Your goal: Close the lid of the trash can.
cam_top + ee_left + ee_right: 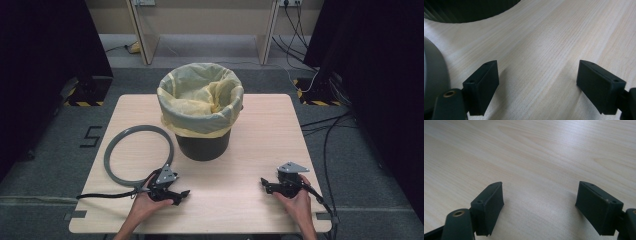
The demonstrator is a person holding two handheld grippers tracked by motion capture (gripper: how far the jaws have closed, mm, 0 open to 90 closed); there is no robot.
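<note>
we have both claws resting low on the table [250, 210] near our edge, each in one hand. the left claw [176, 196] has its jaws wide apart with nothing but bare wood between them, and the right claw [265, 184] is just as wide and just as empty. we judge they sit this way because nothing is being gripped yet: open jaws, pointed inward across the wood, are ready for whichever piece comes first.

the grey ring [138, 155] lies flat on the table just beside the left claw, its near arc almost touching the hand that holds it; in the left gripper view its dark curve [434, 75] runs along the left edge, outside the jaws, not between them. the bin [202, 112] stands upright in the middle of the table, farther back, with a yellow bag [197, 95] draped loosely over its rim. it looks to us as if the ring is meant to clamp that bag, so it waits off the bin. the right claw is well apart from both.
</note>
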